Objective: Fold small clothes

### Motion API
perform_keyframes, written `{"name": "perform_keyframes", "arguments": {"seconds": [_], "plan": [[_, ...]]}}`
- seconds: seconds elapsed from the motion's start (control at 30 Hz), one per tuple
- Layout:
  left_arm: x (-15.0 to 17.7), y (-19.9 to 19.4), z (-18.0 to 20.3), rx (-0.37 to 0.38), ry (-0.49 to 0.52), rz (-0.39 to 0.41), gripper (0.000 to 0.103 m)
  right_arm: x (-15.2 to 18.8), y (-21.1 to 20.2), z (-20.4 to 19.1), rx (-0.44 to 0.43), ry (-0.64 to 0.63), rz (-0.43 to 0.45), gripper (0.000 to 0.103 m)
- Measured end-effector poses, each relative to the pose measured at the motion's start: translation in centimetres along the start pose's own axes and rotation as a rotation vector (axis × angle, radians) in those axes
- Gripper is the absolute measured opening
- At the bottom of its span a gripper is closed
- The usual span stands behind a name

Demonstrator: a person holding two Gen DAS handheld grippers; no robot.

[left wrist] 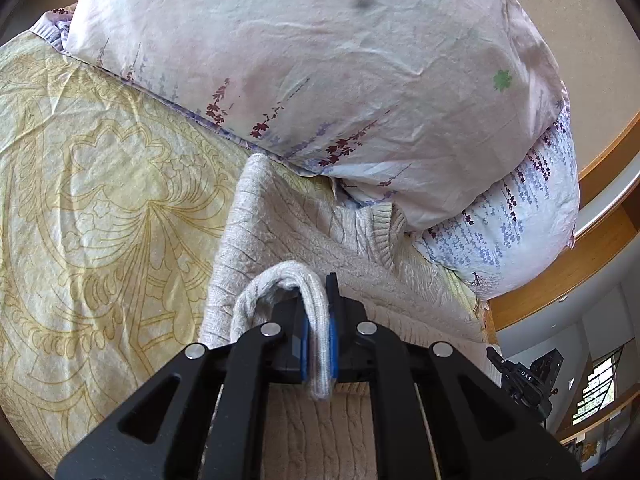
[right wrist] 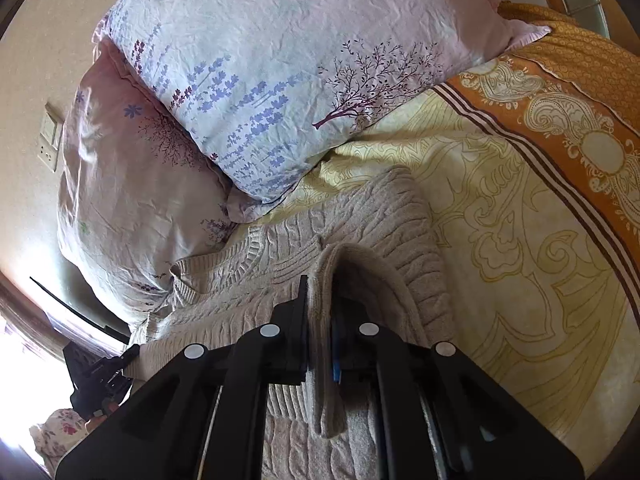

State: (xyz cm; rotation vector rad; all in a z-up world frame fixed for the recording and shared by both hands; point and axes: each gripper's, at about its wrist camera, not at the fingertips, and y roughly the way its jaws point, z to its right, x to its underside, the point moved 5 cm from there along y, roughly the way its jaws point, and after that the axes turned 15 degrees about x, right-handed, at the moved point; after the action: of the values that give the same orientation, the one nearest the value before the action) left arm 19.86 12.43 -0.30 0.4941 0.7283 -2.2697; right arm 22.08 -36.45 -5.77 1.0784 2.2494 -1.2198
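Note:
A beige cable-knit sweater lies on the yellow patterned bedspread, its ribbed collar toward the pillows. My left gripper is shut on a bunched fold of the sweater's edge, which loops over the left finger. In the right wrist view the sweater shows again. My right gripper is shut on another fold of the sweater and holds it just above the rest of the garment. The other gripper shows at the frame's edge in each view.
Two floral pillows are stacked just beyond the sweater. An orange patterned blanket lies at the right. A wooden bed frame runs along the right side.

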Motion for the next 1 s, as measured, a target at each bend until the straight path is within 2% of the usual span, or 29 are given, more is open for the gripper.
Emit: {"name": "perform_keyframes", "arguments": {"seconds": [0.23, 0.33, 0.43, 0.5, 0.6, 0.63, 0.7, 0.77, 0.87, 1.0], "plan": [[0.2, -0.1, -0.1, 0.009, -0.018, -0.005, 0.008, 0.8, -1.1, -0.1, -0.010, -0.016, -0.035, 0.009], [0.6, -0.3, -0.2, 0.015, -0.031, -0.015, 0.015, 1.6, -1.7, 0.1, -0.015, -0.024, -0.053, 0.010], [0.9, -0.4, -0.1, 0.013, -0.028, -0.025, 0.019, 2.2, -2.1, 0.3, -0.009, -0.037, -0.067, 0.014], [1.1, -0.5, 0.0, 0.015, -0.024, -0.029, 0.022, 2.6, -2.3, 0.5, -0.009, -0.039, -0.083, 0.023], [1.4, -0.4, 0.0, 0.017, -0.025, -0.033, 0.023, 3.2, -2.3, 0.6, -0.007, -0.051, -0.091, 0.023], [1.5, -0.4, 0.0, 0.016, -0.024, -0.036, 0.023, 3.3, -2.2, 0.5, -0.004, -0.066, -0.091, 0.023], [1.5, -0.2, 0.0, 0.022, -0.027, -0.041, 0.018, 3.3, -2.3, 0.2, 0.002, -0.089, -0.072, 0.009], [1.2, -0.1, 0.0, 0.041, -0.034, -0.040, 0.008, 2.7, -2.4, 0.2, -0.017, -0.056, -0.045, 0.009], [0.0, -0.3, 0.0, 0.065, -0.057, 0.001, 0.007, 0.8, -2.9, 0.1, -0.072, 0.023, 0.014, 0.009], [-2.3, -0.2, 0.2, 0.113, -0.102, 0.057, 0.006, -2.0, -2.7, -0.9, -0.094, 0.053, 0.078, 0.009]]}}
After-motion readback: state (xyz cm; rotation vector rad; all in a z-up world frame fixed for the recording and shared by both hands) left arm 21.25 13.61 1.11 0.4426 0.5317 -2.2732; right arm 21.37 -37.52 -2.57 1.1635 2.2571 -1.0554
